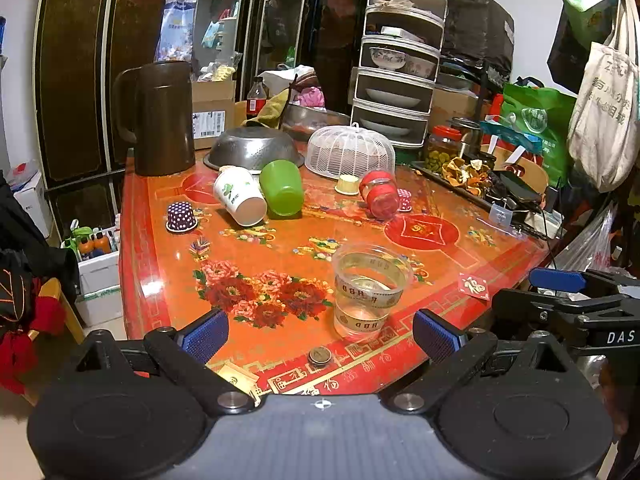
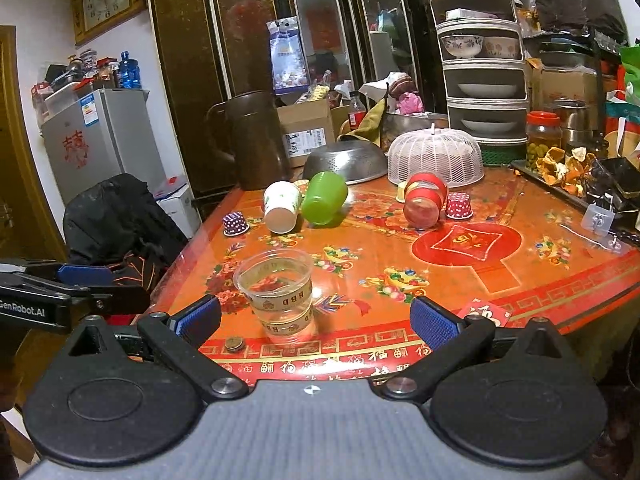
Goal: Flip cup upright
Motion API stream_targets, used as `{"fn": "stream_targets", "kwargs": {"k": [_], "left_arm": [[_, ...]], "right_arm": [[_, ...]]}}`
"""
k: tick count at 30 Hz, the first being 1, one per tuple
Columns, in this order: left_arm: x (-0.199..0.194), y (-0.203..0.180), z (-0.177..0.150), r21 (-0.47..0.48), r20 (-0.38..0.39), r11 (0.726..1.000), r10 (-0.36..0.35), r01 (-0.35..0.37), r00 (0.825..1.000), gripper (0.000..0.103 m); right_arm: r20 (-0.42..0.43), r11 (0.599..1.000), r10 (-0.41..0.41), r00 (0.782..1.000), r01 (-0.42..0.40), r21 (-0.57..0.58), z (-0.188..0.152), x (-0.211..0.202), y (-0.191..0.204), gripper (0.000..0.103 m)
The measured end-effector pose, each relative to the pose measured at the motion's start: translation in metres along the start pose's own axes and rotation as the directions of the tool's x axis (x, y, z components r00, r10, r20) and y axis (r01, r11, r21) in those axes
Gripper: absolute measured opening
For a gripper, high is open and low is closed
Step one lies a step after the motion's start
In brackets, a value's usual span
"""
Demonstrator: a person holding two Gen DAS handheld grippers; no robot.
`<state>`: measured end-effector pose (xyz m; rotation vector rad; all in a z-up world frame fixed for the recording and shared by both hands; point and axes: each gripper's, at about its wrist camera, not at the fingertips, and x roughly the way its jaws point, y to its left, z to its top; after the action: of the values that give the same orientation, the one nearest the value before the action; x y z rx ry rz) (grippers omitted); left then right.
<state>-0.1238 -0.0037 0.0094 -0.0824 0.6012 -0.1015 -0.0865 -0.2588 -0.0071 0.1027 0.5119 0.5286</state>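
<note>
A clear plastic cup [image 1: 370, 290] with gold bands stands upright near the table's front edge; it also shows in the right wrist view [image 2: 280, 294]. Farther back, a white paper cup [image 1: 239, 197] [image 2: 281, 206], a green cup [image 1: 282, 187] [image 2: 324, 198] and a red cup [image 1: 380, 193] [image 2: 424, 199] lie on their sides. My left gripper [image 1: 320, 334] is open and empty, just before the table edge, the clear cup a little beyond its fingertips. My right gripper [image 2: 316, 320] is open and empty, the clear cup just ahead of its left finger.
Small patterned cupcake cases [image 1: 182, 217] [image 2: 459, 205], a coin [image 1: 319, 356], a brown jug [image 1: 160, 118], a steel colander [image 1: 254, 154], a white mesh food cover [image 1: 351, 152], a tiered dish rack [image 1: 398, 68] and a tray of peels [image 1: 466, 174] are on the red floral table [image 1: 280, 248].
</note>
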Motion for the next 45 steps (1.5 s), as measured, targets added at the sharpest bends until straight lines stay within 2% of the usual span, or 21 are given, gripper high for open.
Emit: {"fn": "stream_targets", "kwargs": {"k": [45], "left_arm": [[0.0019,0.0025,-0.0006,-0.023,-0.003,1.000,0.000,0.000,1.000,0.100]], "right_arm": [[0.017,0.999,0.036,0.999,-0.036,-0.002,-0.0007,-0.0034,0.0025,0.102]]}}
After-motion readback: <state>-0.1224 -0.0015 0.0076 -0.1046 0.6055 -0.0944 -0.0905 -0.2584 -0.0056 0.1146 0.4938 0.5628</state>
